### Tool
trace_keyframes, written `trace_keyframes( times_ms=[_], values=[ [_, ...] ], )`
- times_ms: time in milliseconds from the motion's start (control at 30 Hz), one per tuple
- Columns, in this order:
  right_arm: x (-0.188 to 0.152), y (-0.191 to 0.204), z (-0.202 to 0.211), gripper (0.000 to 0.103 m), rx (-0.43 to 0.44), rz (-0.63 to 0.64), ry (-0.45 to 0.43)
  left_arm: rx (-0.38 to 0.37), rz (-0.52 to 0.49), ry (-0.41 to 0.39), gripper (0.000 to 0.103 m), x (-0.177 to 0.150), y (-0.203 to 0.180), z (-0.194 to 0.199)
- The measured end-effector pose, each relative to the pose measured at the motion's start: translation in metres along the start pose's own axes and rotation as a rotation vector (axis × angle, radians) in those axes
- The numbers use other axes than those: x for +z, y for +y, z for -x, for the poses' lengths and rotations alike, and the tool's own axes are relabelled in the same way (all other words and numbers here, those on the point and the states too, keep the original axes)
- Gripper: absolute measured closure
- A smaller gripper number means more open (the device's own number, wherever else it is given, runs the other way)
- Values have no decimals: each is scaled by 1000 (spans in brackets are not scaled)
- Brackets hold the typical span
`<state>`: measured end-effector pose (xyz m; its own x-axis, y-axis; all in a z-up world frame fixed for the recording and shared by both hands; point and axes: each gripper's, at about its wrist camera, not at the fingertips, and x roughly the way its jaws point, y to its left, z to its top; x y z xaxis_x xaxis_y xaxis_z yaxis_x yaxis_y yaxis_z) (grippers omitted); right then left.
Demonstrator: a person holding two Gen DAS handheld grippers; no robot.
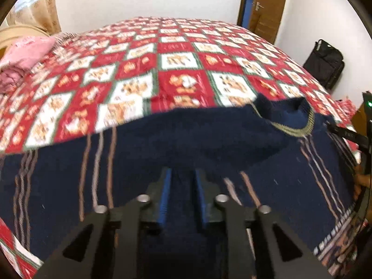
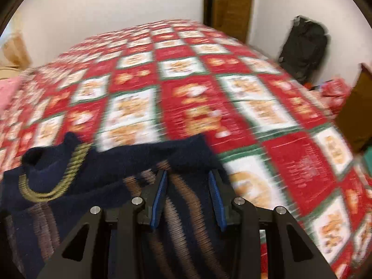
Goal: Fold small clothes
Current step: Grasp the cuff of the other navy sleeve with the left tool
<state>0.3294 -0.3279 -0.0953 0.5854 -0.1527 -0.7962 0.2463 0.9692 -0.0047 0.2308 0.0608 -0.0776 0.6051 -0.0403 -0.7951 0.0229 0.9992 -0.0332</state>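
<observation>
Left wrist view: a navy knitted sweater (image 1: 186, 139) with thin tan and grey stripes and an olive-trimmed collar lies spread on a bed covered by a red, white and green checked quilt (image 1: 176, 65). The left gripper (image 1: 182, 174) has its blue-padded jaws drawn close together over a raised fold of the navy knit directly ahead of them; whether the pads truly pinch the cloth cannot be told. The sweater's edges run out of frame to either side of the jaws.

Right wrist view: heavily blurred. The right gripper (image 2: 188, 174) holds its jaws partly apart, with striped navy fabric running between and beneath them; a firm grasp cannot be confirmed. The collar sits left of the jaws.
</observation>
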Motion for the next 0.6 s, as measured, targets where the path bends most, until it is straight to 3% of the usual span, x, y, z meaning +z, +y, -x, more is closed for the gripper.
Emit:
trace_keyframes(
  times_ms=[33,133,200,233,267,400,533,600],
  values=[
    [1,-9,-2,45,6,-48,18,26,-4,-12,83,4,1,0],
    [-7,-20,13,44,53,-46,-29,34,31,-23,80,8,15,9],
    [-21,-21,40,44,51,-24,-111,12,56,-37,55,3,32,23],
    [-27,-23,52,44,56,-37,-135,24,74,-47,32,-2,41,31],
    [-33,-25,65,43,69,-57,-155,43,93,-63,26,-7,49,38],
    [-62,-23,121,43,218,-125,-177,127,144,-104,26,-34,92,67],
    [-93,0,183,43,308,-42,-238,245,235,-140,26,-59,152,91],
    [-107,11,210,43,344,1,-264,297,335,-129,25,-67,190,95]
  ],
)
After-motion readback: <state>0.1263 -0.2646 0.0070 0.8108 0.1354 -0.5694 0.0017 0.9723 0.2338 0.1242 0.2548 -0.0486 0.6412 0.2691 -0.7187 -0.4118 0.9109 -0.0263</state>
